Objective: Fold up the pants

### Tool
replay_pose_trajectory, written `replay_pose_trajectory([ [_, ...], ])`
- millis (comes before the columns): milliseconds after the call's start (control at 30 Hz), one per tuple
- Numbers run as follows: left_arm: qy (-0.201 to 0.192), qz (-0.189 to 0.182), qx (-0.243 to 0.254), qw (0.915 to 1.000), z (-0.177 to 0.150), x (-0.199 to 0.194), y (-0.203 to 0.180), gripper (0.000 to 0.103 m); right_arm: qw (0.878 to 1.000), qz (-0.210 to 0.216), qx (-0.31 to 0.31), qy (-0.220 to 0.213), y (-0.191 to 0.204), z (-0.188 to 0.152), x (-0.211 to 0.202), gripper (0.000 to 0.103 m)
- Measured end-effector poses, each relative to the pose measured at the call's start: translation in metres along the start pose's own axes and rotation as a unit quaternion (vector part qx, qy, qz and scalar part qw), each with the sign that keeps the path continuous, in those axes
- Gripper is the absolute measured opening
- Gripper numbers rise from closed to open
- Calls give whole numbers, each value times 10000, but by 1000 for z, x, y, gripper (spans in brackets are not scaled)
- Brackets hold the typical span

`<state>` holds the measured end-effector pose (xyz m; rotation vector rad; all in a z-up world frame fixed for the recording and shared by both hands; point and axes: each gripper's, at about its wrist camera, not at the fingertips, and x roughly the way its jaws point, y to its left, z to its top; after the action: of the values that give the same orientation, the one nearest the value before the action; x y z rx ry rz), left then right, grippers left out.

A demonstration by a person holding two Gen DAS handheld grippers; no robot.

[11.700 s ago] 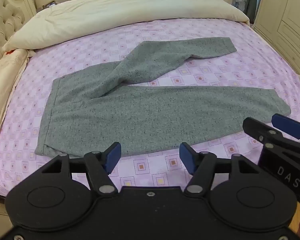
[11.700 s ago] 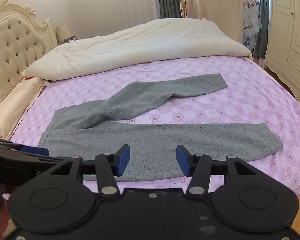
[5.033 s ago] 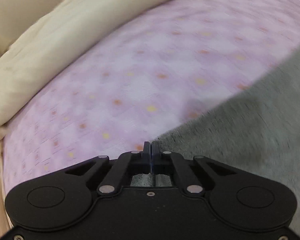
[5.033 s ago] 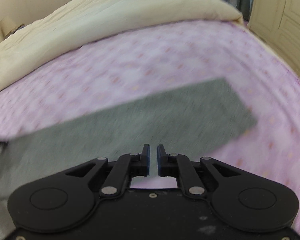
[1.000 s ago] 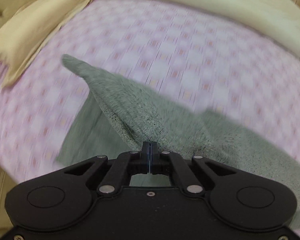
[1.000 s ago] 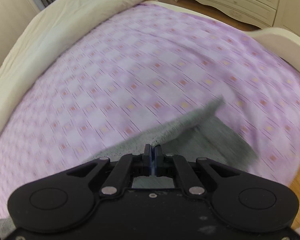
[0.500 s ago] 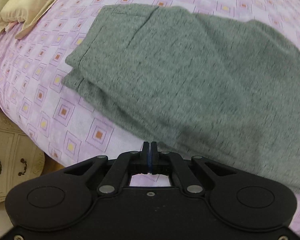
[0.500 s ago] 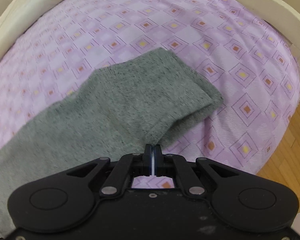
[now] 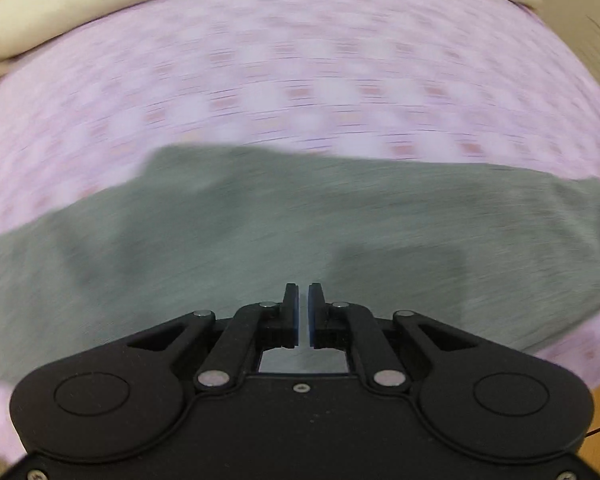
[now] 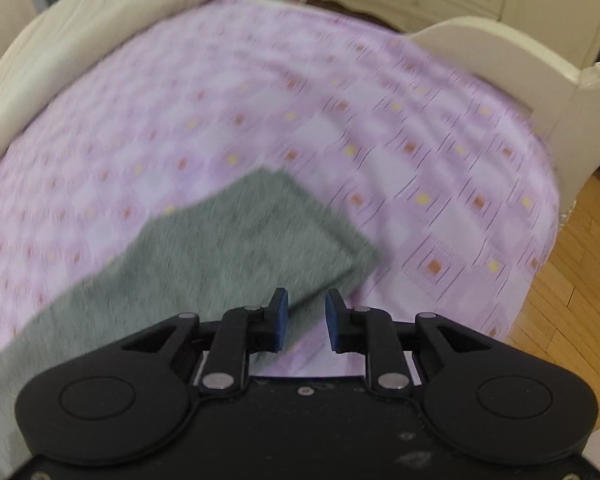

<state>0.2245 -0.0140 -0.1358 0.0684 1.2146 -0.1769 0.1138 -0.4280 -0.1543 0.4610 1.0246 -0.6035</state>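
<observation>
**Both claws let go; pants lie doubled along the near edge**

Half a second ago each claw was pinched shut at the cloth's near edge; now both have released and pulled back above it. The left claw (image 9: pixel 303 316) shows only a narrow slit between its blue pads, with nothing in it. The right claw (image 10: pixel 303 320) stands wider apart, also empty, and its left pad overlaps the cloth's near edge in the picture.

The pants (image 9: pixel 300 240) lie flat on the bed (image 9: pixel 300 80) as one long grey band, leg laid over leg, so the first fold looks done. Both views are smeared by motion, so seams and edges are hard to read.

What the next move turns on is the band's long axis: it runs left to right across the bed, crosswise to both claws. In the left view the cloth fills the frame directly ahead and below the pads. In the right view the band's right end (image 10: pixel 300 224) sits just ahead and slightly left of the claw, with purple sheet beyond it on the right and far sides.

So the right claw seems nearer that free end, and the likely next fold carries it leftward along the axis towards the other end, where the left claw is better placed to steady the cloth.
</observation>
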Motion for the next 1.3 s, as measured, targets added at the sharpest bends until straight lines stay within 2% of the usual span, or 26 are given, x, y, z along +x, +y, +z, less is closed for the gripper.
replay_pose_trajectory([
  [167,-60,-396,641,9971,16,25,-76,11,9998,37,-189,3,-10,5,14,23],
  [267,216,-616,818,9945,9,42,-113,12,9985,136,-528,0,-12,11,21,23],
  [367,609,-633,854,9925,-5,61,-139,12,9956,355,-864,13,-17,23,30,25],
  [400,698,-521,901,9921,-12,66,-147,11,9946,443,-935,57,-19,27,34,26],
  [467,509,-300,999,9932,-18,64,-158,9,9921,702,-1009,238,-24,34,45,27],
  [567,430,-141,1043,9935,-24,62,-164,8,9859,968,-1237,570,-26,34,58,30],
  [667,502,-139,820,9953,-21,63,-161,8,9802,1156,-1423,754,-31,36,70,30],
  [733,566,-144,617,9964,-18,66,-157,8,9762,1203,-1615,806,-30,39,70,22],
  [767,585,-135,543,9967,-17,67,-157,8,9724,1171,-1851,806,-26,40,68,5],
  [833,602,-99,508,9968,-15,67,-157,8,9632,1246,-2298,620,-21,41,56,5],
  [900,599,-61,571,9965,-17,67,-161,8,9552,1151,-2708,315,-19,41,39,4],
  [967,586,-36,588,9965,-16,69,-162,8,9510,794,-2982,168,-22,37,40,1],
  [1000,585,-19,596,9965,-16,69,-162,8,9498,552,-3069,251,-25,35,48,1],
  [1067,595,20,615,9963,-13,75,-168,8,9529,571,-2934,521,-36,37,62,1],
  [1133,611,60,602,9963,-13,76,-169,8,9623,870,-2541,436,-46,47,56,8],
  [1200,619,110,568,9964,-12,76,-173,8,9674,1137,-2258,117,-47,59,49,31],
  [1233,615,132,554,9965,-13,77,-174,8,9669,1253,-2221,13,-43,66,49,32],
  [1300,605,200,545,9965,-14,79,-178,8,9654,1398,-2199,99,-31,79,65,33],
])
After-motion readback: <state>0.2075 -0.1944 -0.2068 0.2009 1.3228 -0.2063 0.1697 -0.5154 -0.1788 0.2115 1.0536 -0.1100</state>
